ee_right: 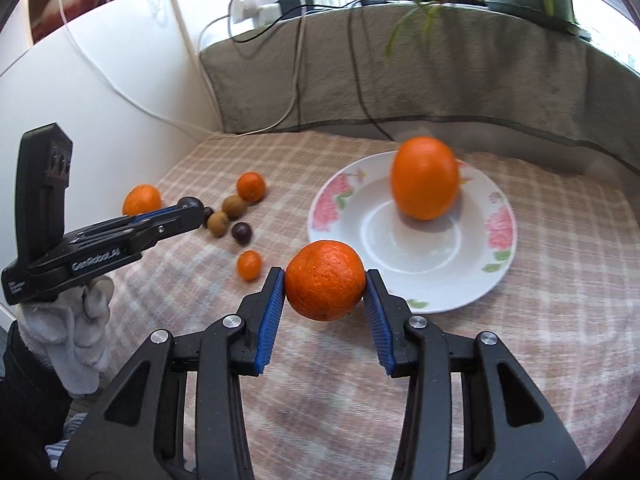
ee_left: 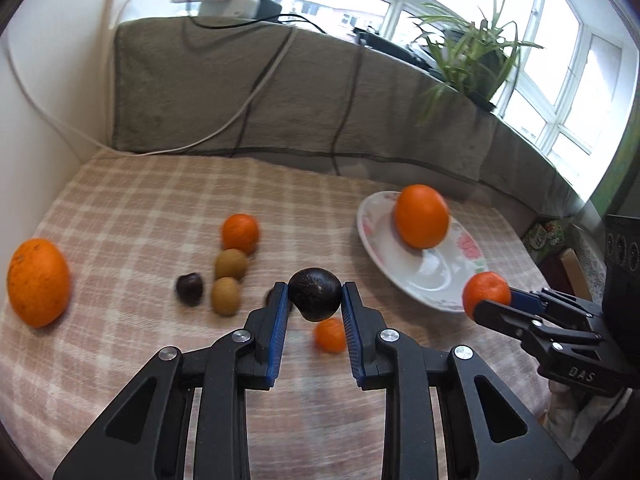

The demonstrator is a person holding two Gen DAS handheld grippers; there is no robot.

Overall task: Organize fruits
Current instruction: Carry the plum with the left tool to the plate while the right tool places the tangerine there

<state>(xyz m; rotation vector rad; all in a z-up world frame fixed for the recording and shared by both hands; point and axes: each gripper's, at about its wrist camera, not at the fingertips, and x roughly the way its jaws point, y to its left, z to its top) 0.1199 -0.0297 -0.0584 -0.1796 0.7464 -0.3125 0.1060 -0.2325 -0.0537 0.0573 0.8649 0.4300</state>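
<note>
plate [ee_right: 472,276]: glazed, rigid, breakable, on the checked cloth [ee_right: 500,360], carrying a large smooth orange [ee_right: 425,178] likely to roll. right gripper [ee_right: 325,280] fingers clamped on a pebbled mandarin [ee_right: 324,280], held at its widest part, above the near rim. left gripper [ee_left: 315,294] fingers clamped on a small dark fruit [ee_left: 315,293], firm-looking, light.

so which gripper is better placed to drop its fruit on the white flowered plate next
Right, probably. The right gripper holds a rough-skinned orange mandarin just beside the white flowered plate's near rim. The left gripper, shut on a dark round fruit, sits further from the plate.
</note>
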